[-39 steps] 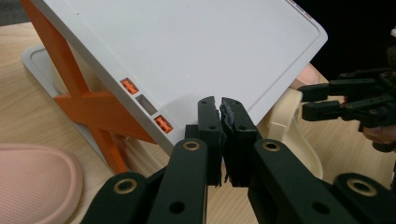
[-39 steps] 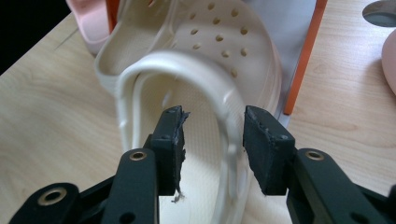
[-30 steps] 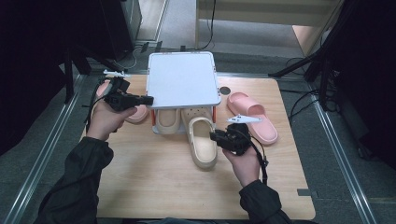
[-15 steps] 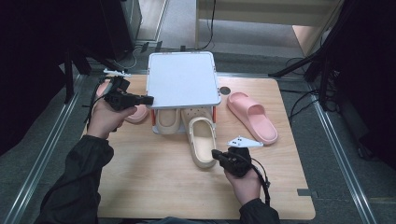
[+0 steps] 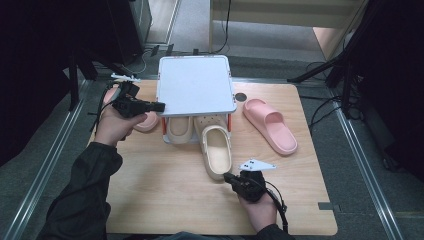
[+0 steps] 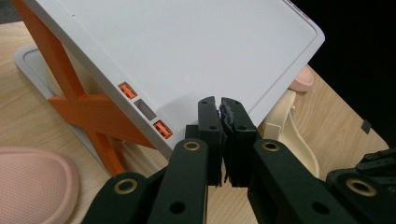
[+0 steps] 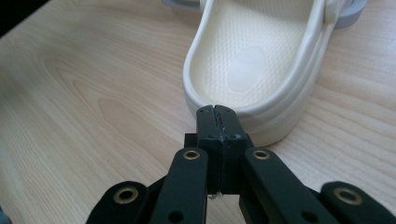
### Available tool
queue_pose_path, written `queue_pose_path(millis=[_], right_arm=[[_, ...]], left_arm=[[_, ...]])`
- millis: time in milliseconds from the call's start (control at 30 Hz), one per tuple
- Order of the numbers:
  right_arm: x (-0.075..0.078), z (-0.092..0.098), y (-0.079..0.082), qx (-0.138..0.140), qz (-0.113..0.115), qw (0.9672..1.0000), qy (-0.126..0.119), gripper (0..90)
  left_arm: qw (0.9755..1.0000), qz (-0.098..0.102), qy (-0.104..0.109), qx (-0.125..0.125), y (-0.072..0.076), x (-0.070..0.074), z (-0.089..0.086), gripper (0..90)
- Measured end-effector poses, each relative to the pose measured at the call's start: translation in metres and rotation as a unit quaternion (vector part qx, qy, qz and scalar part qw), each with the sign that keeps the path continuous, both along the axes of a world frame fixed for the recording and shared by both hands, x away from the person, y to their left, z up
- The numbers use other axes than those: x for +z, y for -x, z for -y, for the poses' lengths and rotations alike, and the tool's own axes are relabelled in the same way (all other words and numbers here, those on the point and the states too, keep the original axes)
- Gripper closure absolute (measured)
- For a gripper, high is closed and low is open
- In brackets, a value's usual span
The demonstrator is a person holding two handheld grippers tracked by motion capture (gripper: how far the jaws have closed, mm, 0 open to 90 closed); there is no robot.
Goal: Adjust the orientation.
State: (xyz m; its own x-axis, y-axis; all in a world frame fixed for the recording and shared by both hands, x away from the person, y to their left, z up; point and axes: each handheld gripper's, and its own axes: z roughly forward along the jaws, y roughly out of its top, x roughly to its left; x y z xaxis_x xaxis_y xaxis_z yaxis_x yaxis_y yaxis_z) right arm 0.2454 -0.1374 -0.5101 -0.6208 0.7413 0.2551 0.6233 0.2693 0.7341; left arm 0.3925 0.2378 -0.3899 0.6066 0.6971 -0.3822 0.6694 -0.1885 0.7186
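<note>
A cream clog [image 5: 217,150] lies on the wooden table [image 5: 165,200], its toe under a white shoe rack [image 5: 196,85] with orange legs. My right gripper [image 5: 227,176] is shut with nothing in it. In the right gripper view its tips [image 7: 215,112] sit against the outside of the clog's heel [image 7: 252,60]; I cannot tell whether they touch. My left gripper [image 5: 161,106] is also shut and empty, held level at the rack's left edge. The left gripper view puts it [image 6: 219,105] just before the rack's top shelf [image 6: 187,51].
A second cream clog [image 5: 177,129] sits under the rack. One pink slipper [image 5: 270,125] lies to the right of the rack, another [image 5: 145,122] beneath my left hand. A black round mark [image 5: 241,96] is on the table by the rack's back right corner.
My right hand has drawn back toward the near edge and sunk, from beside the clog's right flank to its heel. The left hand has kept still.
</note>
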Motion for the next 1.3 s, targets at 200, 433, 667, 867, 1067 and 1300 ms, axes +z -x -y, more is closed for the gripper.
queue_pose_path(millis=[200, 433, 667, 867, 1067, 1300], right_arm=[[-0.006, -0.006, 0.003, 0.011, -0.009, 0.9998, 0.014, 90.0], [-0.014, -0.009, -0.003, 0.012, -0.009, 0.9993, 0.034, 90.0], [-0.011, -0.018, -0.009, 0.015, 0.001, 0.9995, 0.027, 90.0], [-0.002, -0.030, -0.022, 0.021, 0.014, 0.9995, 0.019, 90.0], [0.002, -0.033, -0.043, 0.009, 0.017, 0.9998, 0.007, 90.0], [-0.001, -0.036, -0.062, 0.002, 0.017, 0.9998, 0.008, 90.0]], left_arm=[[1.0000, 0.000, 0.000, -0.001, 0.000, 0.000, 0.000, 87.0], [1.0000, 0.001, 0.000, -0.001, 0.000, 0.000, 0.000, 87.0], [1.0000, 0.001, 0.002, 0.000, 0.000, -0.001, 0.000, 87.0], [1.0000, 0.002, 0.005, 0.001, 0.000, -0.001, -0.001, 86.9], [1.0000, 0.003, 0.003, 0.000, 0.001, -0.001, -0.001, 87.0], [1.0000, 0.004, 0.003, -0.001, 0.001, -0.001, 0.000, 87.0]])
